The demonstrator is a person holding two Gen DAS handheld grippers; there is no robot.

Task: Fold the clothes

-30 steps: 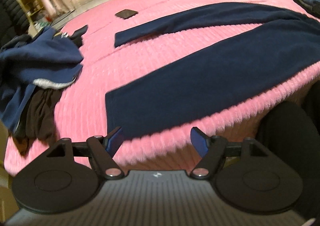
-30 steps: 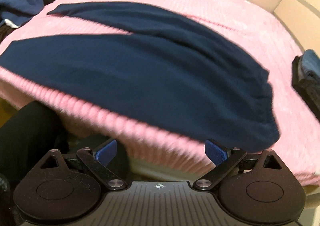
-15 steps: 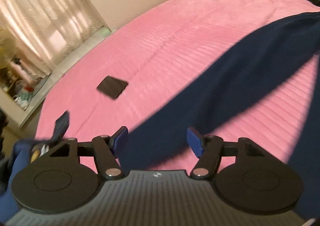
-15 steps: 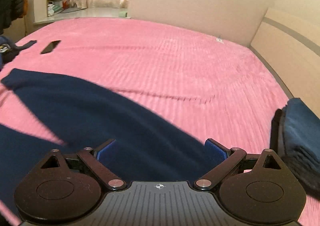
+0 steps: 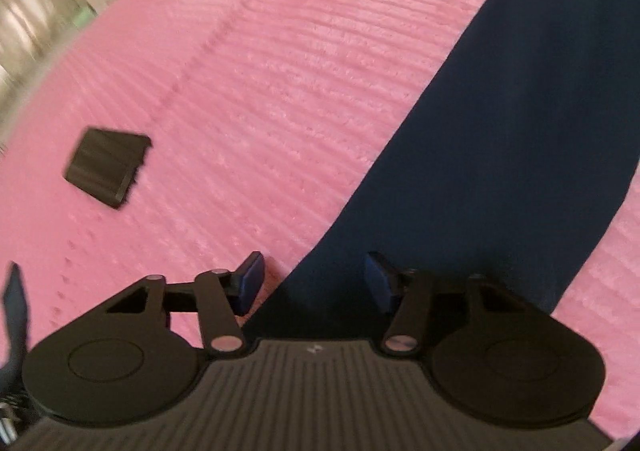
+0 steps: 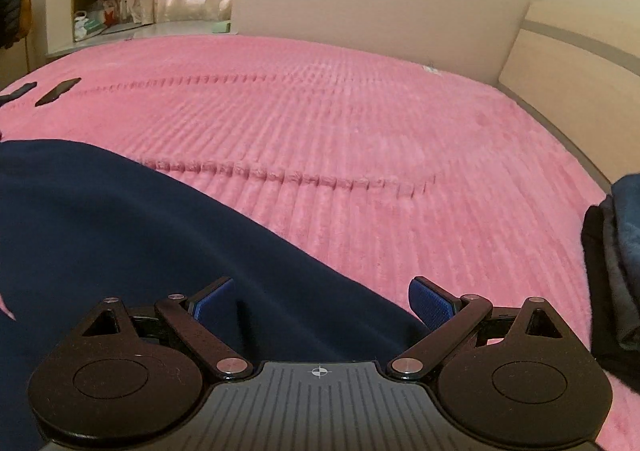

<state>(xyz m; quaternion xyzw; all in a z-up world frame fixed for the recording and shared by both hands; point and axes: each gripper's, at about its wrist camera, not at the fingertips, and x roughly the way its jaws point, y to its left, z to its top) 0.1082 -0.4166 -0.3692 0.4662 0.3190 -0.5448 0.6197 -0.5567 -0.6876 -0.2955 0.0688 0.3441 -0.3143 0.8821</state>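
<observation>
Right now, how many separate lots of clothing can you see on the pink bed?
2. Navy trousers lie spread across the near side of the bed. A folded dark stack sits at the right edge. More may lie outside both views.

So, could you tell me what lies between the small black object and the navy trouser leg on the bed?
Nothing: in the left wrist view only bare pink blanket lies between the black object and the trouser leg.
</observation>
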